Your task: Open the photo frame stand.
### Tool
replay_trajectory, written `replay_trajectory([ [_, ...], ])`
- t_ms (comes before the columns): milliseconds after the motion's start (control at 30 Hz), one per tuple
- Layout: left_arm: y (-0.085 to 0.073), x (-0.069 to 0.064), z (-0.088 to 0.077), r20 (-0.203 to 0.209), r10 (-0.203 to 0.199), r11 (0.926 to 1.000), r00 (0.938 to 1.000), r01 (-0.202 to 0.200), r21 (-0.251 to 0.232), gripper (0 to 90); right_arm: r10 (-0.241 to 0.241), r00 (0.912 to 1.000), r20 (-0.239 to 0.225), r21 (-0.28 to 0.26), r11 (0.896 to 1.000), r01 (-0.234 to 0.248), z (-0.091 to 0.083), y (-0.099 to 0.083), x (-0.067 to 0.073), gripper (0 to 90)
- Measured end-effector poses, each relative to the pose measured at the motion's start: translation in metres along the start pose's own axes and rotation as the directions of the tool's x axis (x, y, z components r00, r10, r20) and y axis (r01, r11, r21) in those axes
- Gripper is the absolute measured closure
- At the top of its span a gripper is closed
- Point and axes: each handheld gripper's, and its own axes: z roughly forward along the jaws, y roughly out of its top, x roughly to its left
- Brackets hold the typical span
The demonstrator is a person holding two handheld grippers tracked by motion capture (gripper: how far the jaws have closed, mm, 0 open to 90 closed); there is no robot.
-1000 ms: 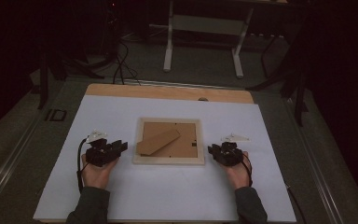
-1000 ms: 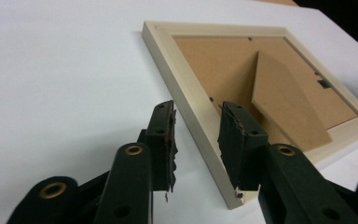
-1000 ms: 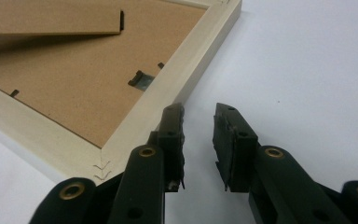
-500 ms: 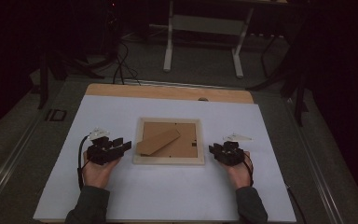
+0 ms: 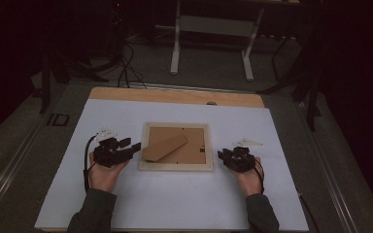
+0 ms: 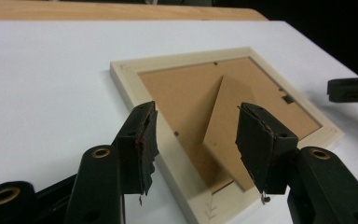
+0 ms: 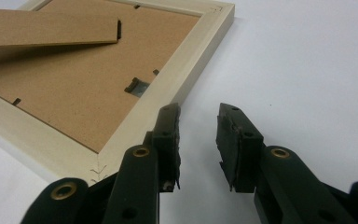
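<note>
A pale wooden picture frame (image 5: 175, 166) lies face down in the middle of the white surface, its brown backing board (image 5: 194, 151) upward. A cardboard stand (image 5: 165, 147) slants up off the backing. My left gripper (image 5: 135, 147) is at the frame's left edge. Its jaws have just been opening and now stand open over the frame's rim (image 6: 126, 81), with the stand's lower end (image 6: 226, 121) beyond the gap, untouched. My right gripper (image 5: 221, 155) rests just off the frame's right side (image 7: 177, 79). It is open, has widened slightly, and only white surface shows between its jaws.
The white sheet (image 5: 175, 204) covers a wooden tabletop whose bare strip (image 5: 175, 95) shows along the far edge. Beyond it, on the dark floor, stand a white table base (image 5: 213, 29) and loose cables (image 5: 126, 68). The right gripper's tip (image 6: 349, 88) shows past the frame.
The left gripper's jaws have spread wider and edged slightly toward the frame's left edge. The right hand and the frame have stayed where they were.
</note>
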Motion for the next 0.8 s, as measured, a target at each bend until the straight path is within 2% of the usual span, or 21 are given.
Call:
replay_trajectory([
  [200, 0.008, -0.002, 0.008, 0.028, 0.009, 0.9998, 0.9996, -0.009, 0.016, 50.3, 0.003, 1.0000, -0.001, -0.004, 1.000, -0.003, -0.001, 0.000, -0.001, 68.1],
  [267, 0.013, -0.002, 0.014, 0.036, 0.011, 0.9989, 0.9993, -0.012, 0.045, 50.2, 0.004, 1.0000, -0.001, -0.003, 1.000, -0.004, -0.001, 0.000, -0.001, 67.8],
  [333, 0.015, -0.002, 0.015, 0.037, 0.012, 0.9985, 0.9992, -0.014, 0.054, 50.2, 0.004, 1.0000, -0.001, -0.003, 1.000, -0.004, -0.001, -0.001, -0.001, 67.6],
  [667, 0.025, -0.001, 0.028, 0.063, 0.003, 0.9980, 0.9980, -0.007, 0.063, 48.8, 0.002, 1.0000, -0.001, 0.001, 1.000, -0.002, 0.000, -0.001, -0.001, 67.4],
  [800, 0.027, -0.003, 0.035, 0.069, 0.013, 0.9972, 0.9975, -0.018, 0.073, 48.8, 0.000, 1.0000, -0.002, 0.004, 1.000, 0.000, 0.000, -0.001, 0.000, 67.1],
])
